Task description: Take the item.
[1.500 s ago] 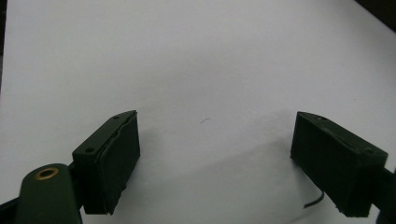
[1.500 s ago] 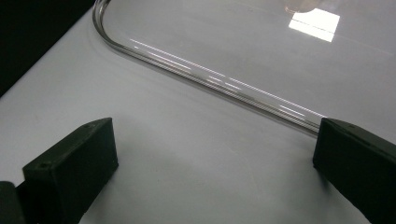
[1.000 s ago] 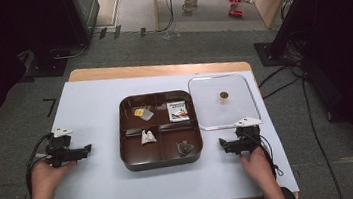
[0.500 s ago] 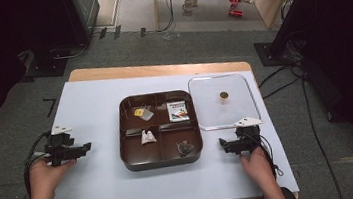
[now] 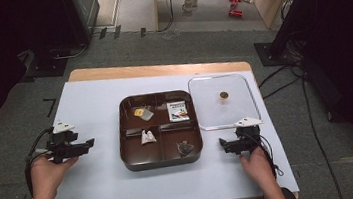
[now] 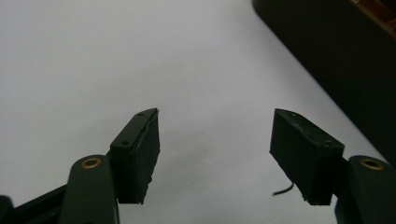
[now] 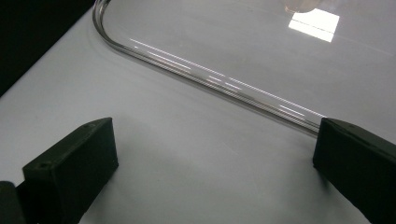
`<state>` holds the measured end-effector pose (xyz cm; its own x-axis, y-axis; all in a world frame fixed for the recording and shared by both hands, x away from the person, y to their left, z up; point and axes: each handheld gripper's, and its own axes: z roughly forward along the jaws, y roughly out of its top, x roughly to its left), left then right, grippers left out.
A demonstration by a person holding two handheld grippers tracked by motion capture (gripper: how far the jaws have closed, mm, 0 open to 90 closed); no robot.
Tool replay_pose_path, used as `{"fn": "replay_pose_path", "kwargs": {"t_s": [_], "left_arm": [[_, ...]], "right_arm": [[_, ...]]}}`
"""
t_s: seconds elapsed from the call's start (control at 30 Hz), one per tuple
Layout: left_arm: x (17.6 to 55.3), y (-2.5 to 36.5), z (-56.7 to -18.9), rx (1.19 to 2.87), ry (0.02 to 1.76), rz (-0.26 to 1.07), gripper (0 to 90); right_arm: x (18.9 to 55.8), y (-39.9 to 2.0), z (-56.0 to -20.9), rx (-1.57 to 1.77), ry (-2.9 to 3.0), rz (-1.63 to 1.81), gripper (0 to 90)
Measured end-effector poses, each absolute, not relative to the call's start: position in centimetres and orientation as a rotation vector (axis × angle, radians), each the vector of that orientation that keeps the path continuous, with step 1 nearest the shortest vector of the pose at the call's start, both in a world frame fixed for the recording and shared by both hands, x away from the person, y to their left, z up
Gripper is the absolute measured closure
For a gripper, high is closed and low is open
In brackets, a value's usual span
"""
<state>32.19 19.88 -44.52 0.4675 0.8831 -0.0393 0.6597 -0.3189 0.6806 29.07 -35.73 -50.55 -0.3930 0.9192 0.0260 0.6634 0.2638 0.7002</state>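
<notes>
Brown four-compartment tray is sitting mid-table beside its clear lid. You are holding the left gripper, jaws just narrowing on nothing, and the right gripper gaping empty. Approach the lid's rim squarely, keeping it level.

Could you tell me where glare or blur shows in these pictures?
Right gripper view: bright streaks on the clear lid's rim and a white reflected patch top right. Left gripper view: the brown tray is dark and soft. High view: evenly lit white table cover, dark surroundings.
</notes>
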Motion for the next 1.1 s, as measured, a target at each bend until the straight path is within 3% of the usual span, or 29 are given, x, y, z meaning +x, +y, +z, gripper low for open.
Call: {"fn": "replay_pose_path", "kwargs": {"t_s": [0.43,1.1], "left_arm": [[32.1,18.2,-42.4,2.055,1.183,0.422,39.3],[32.8,15.4,-40.9,2.054,1.084,0.372,37.2]], "right_arm": [[29.1,-35.7,-50.6,1.436,2.154,0.902,0.0],[29.0,-35.7,-50.6,1.436,2.152,0.901,0.0]]}}
